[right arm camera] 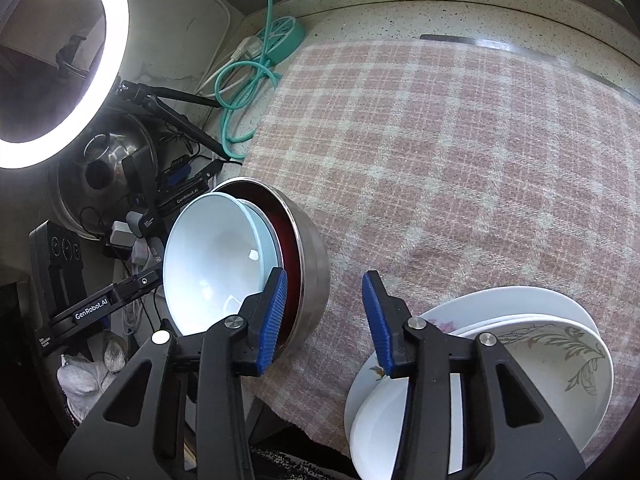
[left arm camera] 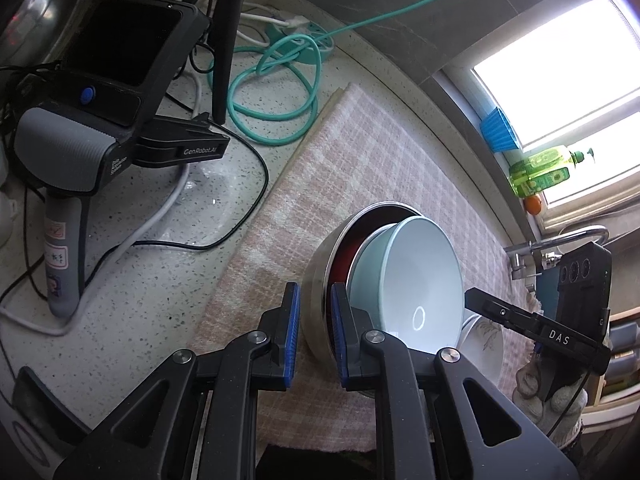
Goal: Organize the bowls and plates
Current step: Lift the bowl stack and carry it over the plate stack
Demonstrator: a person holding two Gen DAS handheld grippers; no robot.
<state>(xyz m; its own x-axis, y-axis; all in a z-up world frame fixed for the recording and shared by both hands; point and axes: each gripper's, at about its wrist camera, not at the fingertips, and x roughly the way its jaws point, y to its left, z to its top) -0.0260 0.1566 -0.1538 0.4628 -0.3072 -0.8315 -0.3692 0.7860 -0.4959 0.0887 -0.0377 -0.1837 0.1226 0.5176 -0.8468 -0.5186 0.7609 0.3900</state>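
Speckled stone counter (right arm camera: pixel 400 12), mostly covered by a pink checked cloth (right arm camera: pixel 460 152).

On the cloth: a steel bowl (right arm camera: pixel 316 264) near its left edge, a stack of plates (right arm camera: pixel 520 304) toward the front. On bare counter past the cloth's left edge: coiled green cable (left arm camera: pixel 276 92), power strip (right arm camera: pixel 286 32).

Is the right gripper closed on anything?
No: in the right wrist view the right gripper stands open over the checked cloth, with the steel bowl to one side and the plates to the other.
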